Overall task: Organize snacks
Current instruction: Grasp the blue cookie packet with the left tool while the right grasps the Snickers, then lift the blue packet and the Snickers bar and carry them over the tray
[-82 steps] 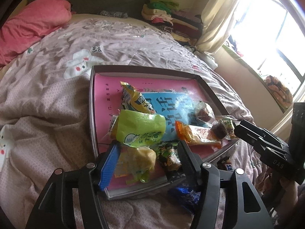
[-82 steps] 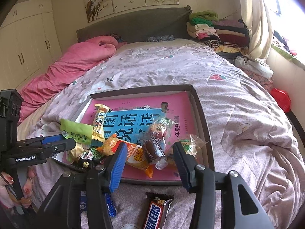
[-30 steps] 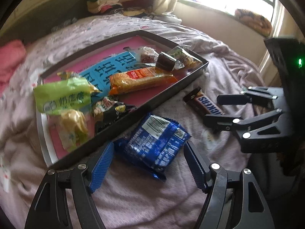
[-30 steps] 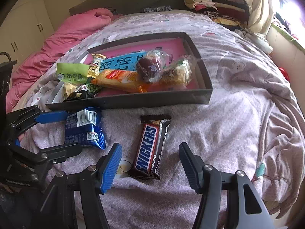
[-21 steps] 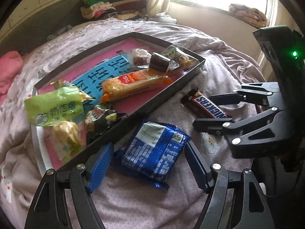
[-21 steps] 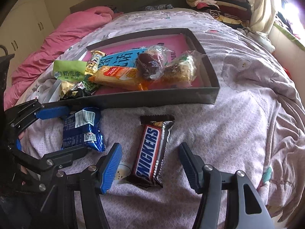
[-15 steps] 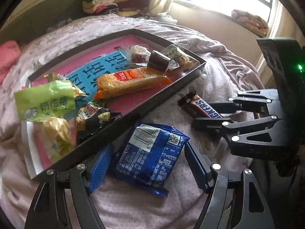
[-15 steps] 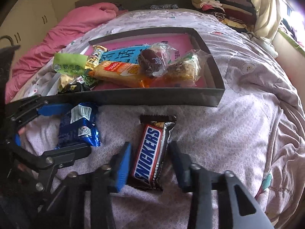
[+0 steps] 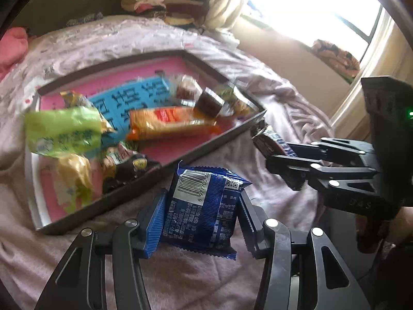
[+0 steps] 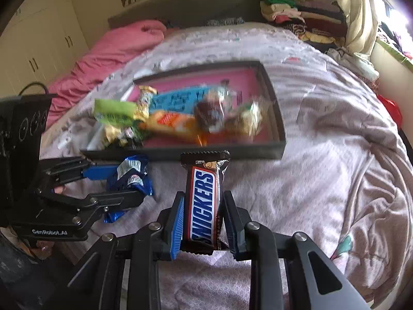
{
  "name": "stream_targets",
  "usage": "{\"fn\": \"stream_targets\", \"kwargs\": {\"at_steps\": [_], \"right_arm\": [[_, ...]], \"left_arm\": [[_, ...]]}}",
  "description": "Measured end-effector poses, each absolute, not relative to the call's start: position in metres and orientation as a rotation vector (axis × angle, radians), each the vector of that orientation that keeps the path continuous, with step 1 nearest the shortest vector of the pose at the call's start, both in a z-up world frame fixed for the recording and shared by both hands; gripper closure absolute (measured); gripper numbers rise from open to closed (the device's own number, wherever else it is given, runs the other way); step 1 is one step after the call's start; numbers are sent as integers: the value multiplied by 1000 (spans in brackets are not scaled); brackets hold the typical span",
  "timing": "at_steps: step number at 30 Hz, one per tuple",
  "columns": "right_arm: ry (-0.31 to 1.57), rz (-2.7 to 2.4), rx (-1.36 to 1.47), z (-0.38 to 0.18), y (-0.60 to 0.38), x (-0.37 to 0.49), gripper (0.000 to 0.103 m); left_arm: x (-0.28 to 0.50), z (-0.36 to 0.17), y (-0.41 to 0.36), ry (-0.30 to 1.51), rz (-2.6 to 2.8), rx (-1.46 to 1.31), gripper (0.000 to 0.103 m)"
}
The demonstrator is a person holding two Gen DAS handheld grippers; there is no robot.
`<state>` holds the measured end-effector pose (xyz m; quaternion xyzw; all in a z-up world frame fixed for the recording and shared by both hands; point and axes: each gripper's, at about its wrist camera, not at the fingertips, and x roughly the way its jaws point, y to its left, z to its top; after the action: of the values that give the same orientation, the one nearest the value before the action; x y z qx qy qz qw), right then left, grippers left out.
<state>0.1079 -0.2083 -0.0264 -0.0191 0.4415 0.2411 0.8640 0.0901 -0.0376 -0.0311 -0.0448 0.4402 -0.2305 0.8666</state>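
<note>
My left gripper [image 9: 201,219] is shut on a blue snack packet [image 9: 204,206], held just above the bedspread in front of the tray [image 9: 211,144]. My right gripper [image 10: 202,222] is shut on a Snickers bar [image 10: 204,201], lifted near the tray's front wall [image 10: 206,152]. The dark tray with a pink floor holds several snacks: a green packet [image 9: 64,131], an orange bar [image 9: 167,121] and clear-wrapped sweets [image 10: 219,113]. Each gripper shows in the other's view: the right one [image 9: 289,165] and the left one [image 10: 113,183].
The tray lies on a lilac quilt [image 10: 322,134]. A pink blanket [image 10: 108,51] lies at the back left, folded clothes [image 10: 291,13] at the headboard, and a window [image 9: 309,5] to the right.
Both grippers have closed, the left on the blue packet and the right on the Snickers bar, and both snacks have come up off the quilt toward the tray.
</note>
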Motion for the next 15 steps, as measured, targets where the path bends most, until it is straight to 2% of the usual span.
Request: {"fn": "stream_targets", "kwargs": {"at_steps": [6,15], "right_arm": [[890,520,-14,-9,-206,110,74],[864,538,-29,0,-194,115,74]], "left_arm": [[81,-3,-14,841,-462,-163,49],[88,13,40,771,-283,-214,49]]}}
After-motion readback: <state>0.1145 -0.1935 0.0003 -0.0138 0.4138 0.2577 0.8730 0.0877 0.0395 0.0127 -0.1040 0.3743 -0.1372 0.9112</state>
